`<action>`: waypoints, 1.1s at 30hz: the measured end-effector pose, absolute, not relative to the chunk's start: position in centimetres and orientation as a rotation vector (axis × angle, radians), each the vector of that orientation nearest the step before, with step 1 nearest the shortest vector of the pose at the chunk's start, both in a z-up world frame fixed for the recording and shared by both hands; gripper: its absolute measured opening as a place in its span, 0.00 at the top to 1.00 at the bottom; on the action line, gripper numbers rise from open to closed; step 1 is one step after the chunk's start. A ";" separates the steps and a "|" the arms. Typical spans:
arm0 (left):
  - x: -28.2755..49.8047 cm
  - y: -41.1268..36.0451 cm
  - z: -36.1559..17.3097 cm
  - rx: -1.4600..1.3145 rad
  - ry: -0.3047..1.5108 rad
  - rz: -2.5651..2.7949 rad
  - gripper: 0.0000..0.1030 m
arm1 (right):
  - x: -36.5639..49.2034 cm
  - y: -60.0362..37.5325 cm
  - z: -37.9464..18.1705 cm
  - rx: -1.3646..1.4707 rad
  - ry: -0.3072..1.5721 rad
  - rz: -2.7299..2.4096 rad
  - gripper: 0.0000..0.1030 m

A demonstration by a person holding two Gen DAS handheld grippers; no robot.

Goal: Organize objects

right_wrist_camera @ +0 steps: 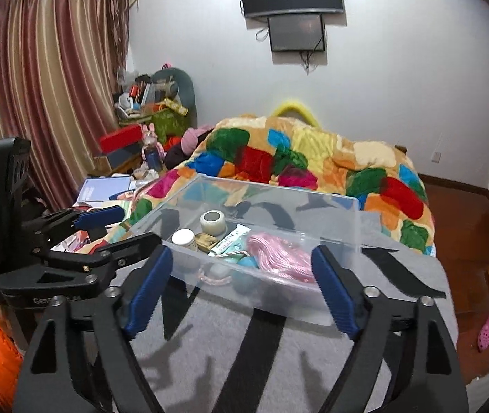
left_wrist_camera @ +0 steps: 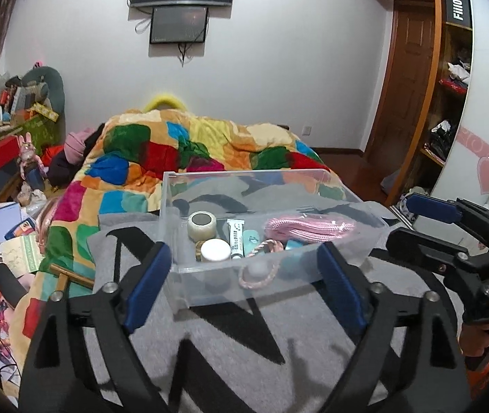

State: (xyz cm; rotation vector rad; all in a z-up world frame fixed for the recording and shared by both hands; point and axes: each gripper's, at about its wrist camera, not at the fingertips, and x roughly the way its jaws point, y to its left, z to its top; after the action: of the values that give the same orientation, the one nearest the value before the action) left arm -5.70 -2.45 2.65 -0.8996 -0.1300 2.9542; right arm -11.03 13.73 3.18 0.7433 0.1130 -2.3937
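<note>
Things for tidying sit inside a clear plastic box (left_wrist_camera: 210,268) in the middle of the frame, on a gray blanket (left_wrist_camera: 244,351). Inside are a tape roll (left_wrist_camera: 201,225), a white-lid jar (left_wrist_camera: 215,250), a white tube (left_wrist_camera: 235,239) and a pink rope bundle (left_wrist_camera: 308,227). The left gripper (left_wrist_camera: 244,285) has its jaws wide apart, holding nothing, low in the frame. The right gripper (right_wrist_camera: 242,285) is the same, spread wide with nothing between. A colorful quilt (right_wrist_camera: 313,151) lies behind the box.
</note>
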 end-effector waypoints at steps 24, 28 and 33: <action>-3.0 -0.7 -0.3 -0.895 -0.173 2.945 0.06 | -9.5 15.7 -1.3 0.805 0.063 -2.422 0.18; -2.8 -0.4 -0.3 -0.890 -0.167 2.943 0.06 | -9.4 15.8 -1.3 0.804 0.056 -2.425 0.18; -2.6 -0.3 -0.3 -0.885 -0.166 2.942 0.06 | -9.2 16.0 -1.2 0.797 0.054 -2.430 0.18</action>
State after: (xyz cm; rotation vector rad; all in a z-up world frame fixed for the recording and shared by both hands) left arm -2.64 -0.33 -0.28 -0.8855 -0.1660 2.9421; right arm -9.24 15.95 -1.18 0.7973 0.0539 -2.4300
